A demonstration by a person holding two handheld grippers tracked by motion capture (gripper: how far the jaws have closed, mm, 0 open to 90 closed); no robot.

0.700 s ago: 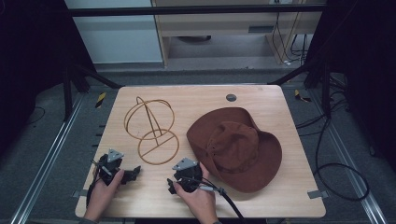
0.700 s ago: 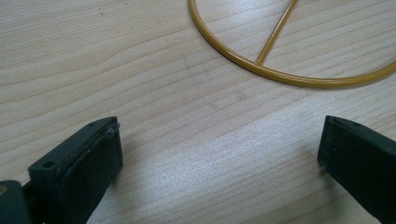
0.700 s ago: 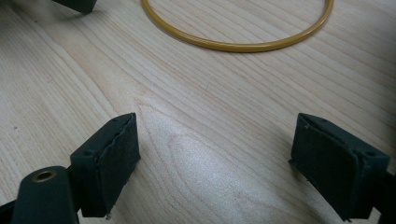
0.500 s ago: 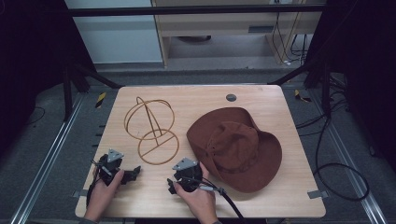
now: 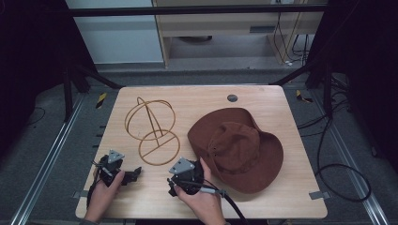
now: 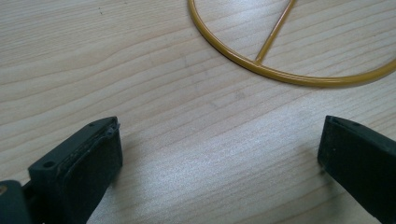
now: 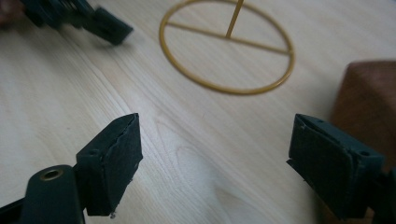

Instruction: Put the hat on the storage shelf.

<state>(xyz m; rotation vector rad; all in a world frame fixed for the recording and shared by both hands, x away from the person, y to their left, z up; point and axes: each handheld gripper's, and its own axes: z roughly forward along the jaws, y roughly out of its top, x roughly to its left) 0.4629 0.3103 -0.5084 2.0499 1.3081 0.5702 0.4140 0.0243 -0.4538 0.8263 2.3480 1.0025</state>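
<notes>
The floppy brown felt hat (image 5: 239, 147) lies on the right of the wooden desk (image 5: 206, 101), just right of the right gripper (image 5: 180, 180), whose fingers are spread and empty, like the left gripper (image 5: 133, 172).

Wooden table (image 5: 263, 96): hat (image 5: 237, 147), wire stand (image 5: 152, 131)

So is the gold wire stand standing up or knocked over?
Standing up: the stand sits on its ring base, hoop rising above.
</notes>
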